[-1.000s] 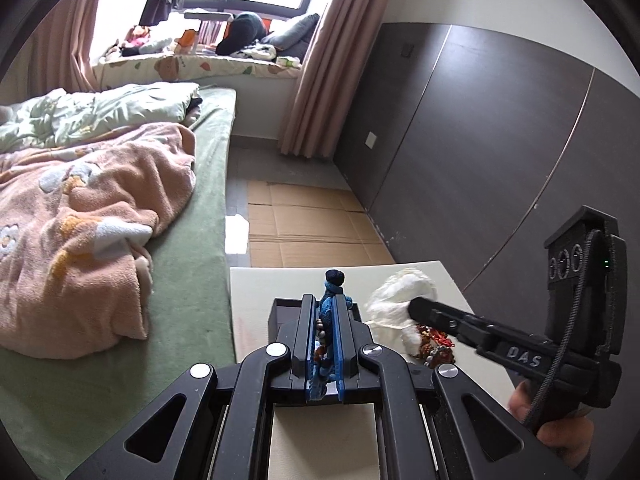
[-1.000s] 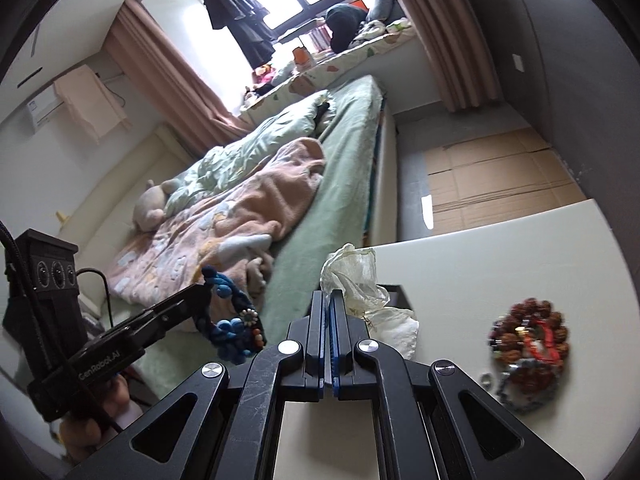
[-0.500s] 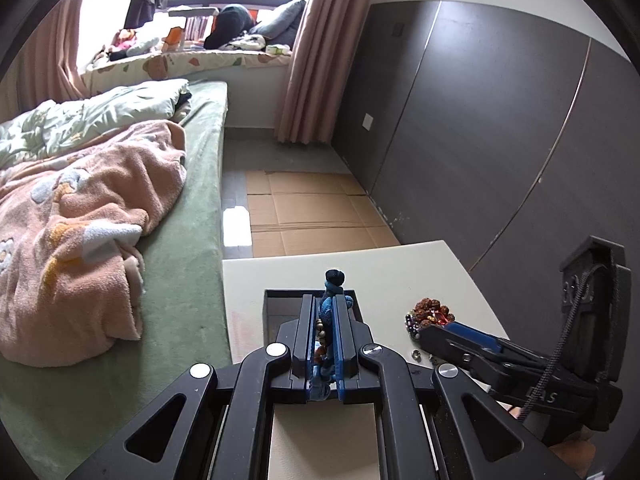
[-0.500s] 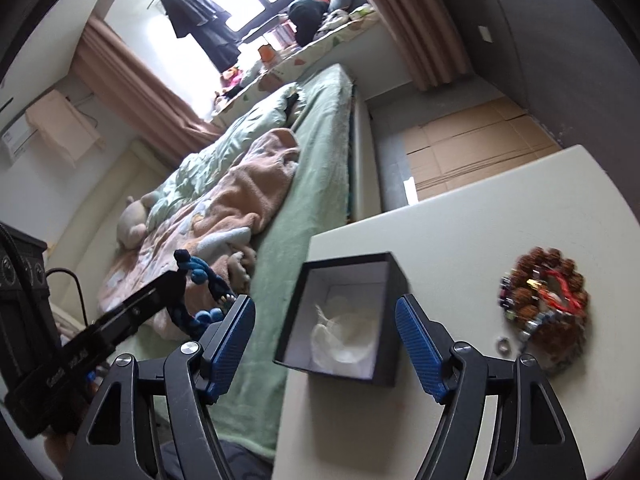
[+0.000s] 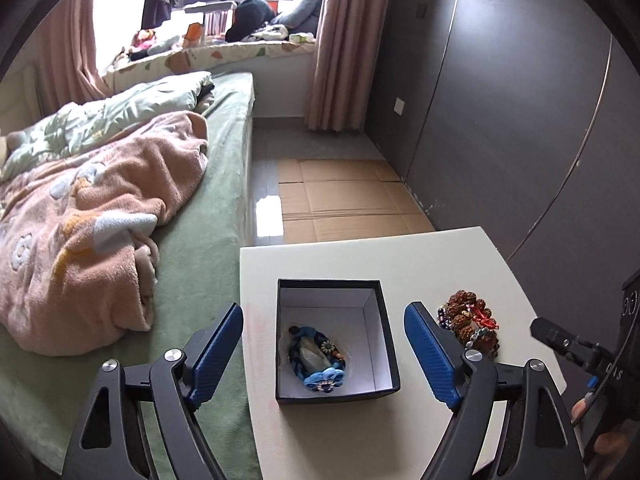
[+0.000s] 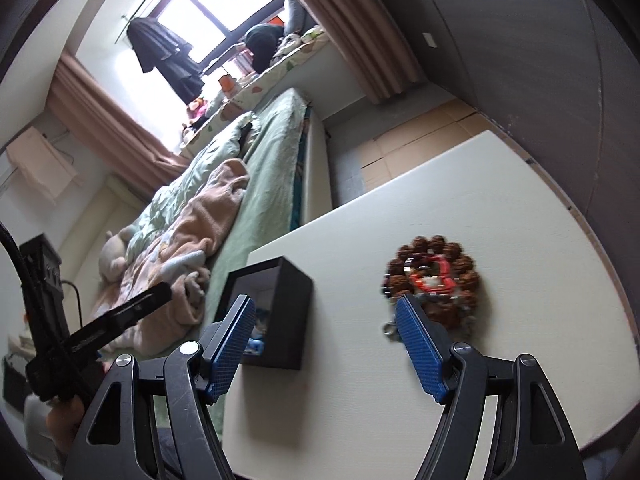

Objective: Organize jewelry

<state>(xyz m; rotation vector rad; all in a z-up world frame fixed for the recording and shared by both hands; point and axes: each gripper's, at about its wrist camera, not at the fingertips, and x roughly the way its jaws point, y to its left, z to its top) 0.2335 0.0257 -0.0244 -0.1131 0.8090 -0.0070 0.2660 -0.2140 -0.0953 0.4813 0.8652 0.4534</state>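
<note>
A black box [image 5: 384, 322] with a white inside stands on the white table [image 5: 360, 258]. A blue bracelet [image 5: 316, 356] with flower beads lies inside it. My left gripper [image 5: 324, 350] is open and empty above the box. A pile of brown and red bead bracelets [image 5: 468, 320] lies right of the box. In the right wrist view my right gripper [image 6: 324, 344] is open and empty above the table between the box [image 6: 286, 312] and the bead pile [image 6: 434, 280]. A small ring [image 6: 389, 330] lies by the pile.
A bed [image 5: 180, 280] with a pink blanket [image 5: 80, 240] runs along the table's left side. A dark wardrobe wall [image 5: 520, 120] stands to the right. Cardboard [image 5: 340, 200] covers the floor beyond the table.
My left gripper opened and let the blue bracelet drop into the box. My right gripper, earlier shut on white tissue, let go of it, opened and moved right toward the bead pile.
</note>
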